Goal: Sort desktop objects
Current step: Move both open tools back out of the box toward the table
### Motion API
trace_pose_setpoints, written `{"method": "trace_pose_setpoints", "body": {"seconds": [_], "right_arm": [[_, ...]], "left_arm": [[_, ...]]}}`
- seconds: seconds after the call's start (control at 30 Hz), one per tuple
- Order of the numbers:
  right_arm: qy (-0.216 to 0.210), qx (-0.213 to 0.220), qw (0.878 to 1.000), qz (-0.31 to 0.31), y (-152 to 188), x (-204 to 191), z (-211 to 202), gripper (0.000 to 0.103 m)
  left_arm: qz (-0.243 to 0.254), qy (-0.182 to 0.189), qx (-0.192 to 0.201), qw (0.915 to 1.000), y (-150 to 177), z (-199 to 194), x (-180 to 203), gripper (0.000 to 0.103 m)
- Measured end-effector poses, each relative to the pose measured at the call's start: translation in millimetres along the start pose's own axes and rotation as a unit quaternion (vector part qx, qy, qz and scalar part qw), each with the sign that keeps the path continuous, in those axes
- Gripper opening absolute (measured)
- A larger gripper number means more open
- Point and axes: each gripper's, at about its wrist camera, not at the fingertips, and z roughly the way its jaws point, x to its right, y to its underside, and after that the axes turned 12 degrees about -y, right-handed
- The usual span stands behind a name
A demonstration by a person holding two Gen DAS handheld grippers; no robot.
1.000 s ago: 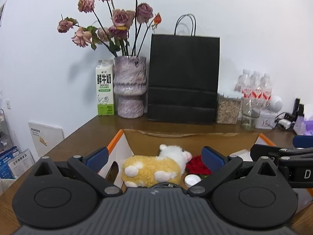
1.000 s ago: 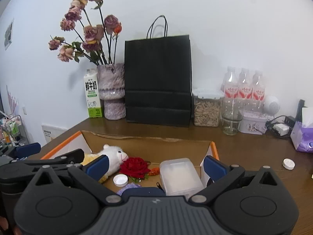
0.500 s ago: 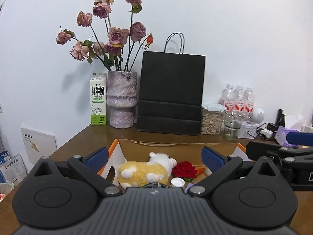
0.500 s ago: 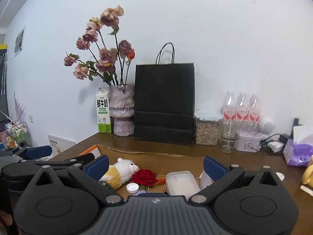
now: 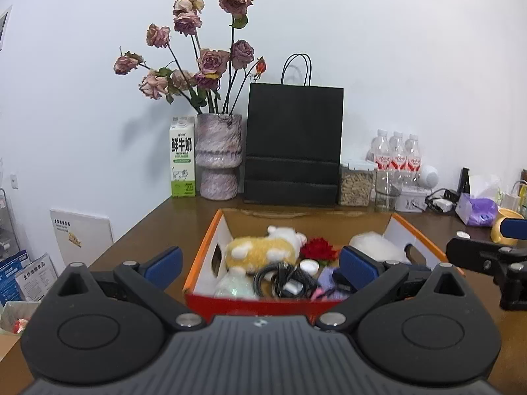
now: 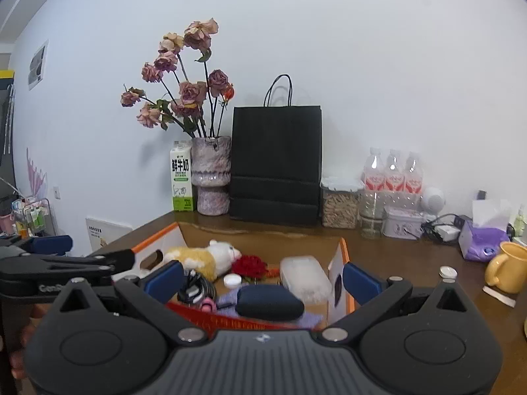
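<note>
Desktop clutter fills an orange-rimmed box (image 5: 204, 247) at twelve o'clock on the bench (image 6: 411, 263); both grippers (image 5: 260, 263) (image 6: 262, 278) hover, jaws apart and empty. Judged next: descend squarely, taking the topmost item first.

A lived-in home or small office corner. The brown tabletop (image 5: 158, 227) against a white wall carries a vase of dried roses (image 5: 218, 156), a milk carton (image 5: 182, 161), water bottles (image 5: 397, 154) and a tissue pack (image 6: 484, 238).

Black paper bag (image 5: 294, 144) beside vase (image 5: 218, 156) (dried roses), milk carton (image 5: 182, 161).
</note>
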Motion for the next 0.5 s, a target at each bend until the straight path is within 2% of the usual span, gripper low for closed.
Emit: {"method": "trace_pose_setpoints", "body": {"seconds": [0.23,0.5], "right_arm": [[0.005,-0.022,1.000,0.004,22,-6,-19,0.103],[0.002,-0.079,0.997,0.008,59,-12,-18,0.103]], "left_arm": [[0.009,-0.008,-0.024,0.9996,22,-19,-14,0.103],[0.021,-0.017,-0.057,0.9980,46,-24,-27,0.103]]}}
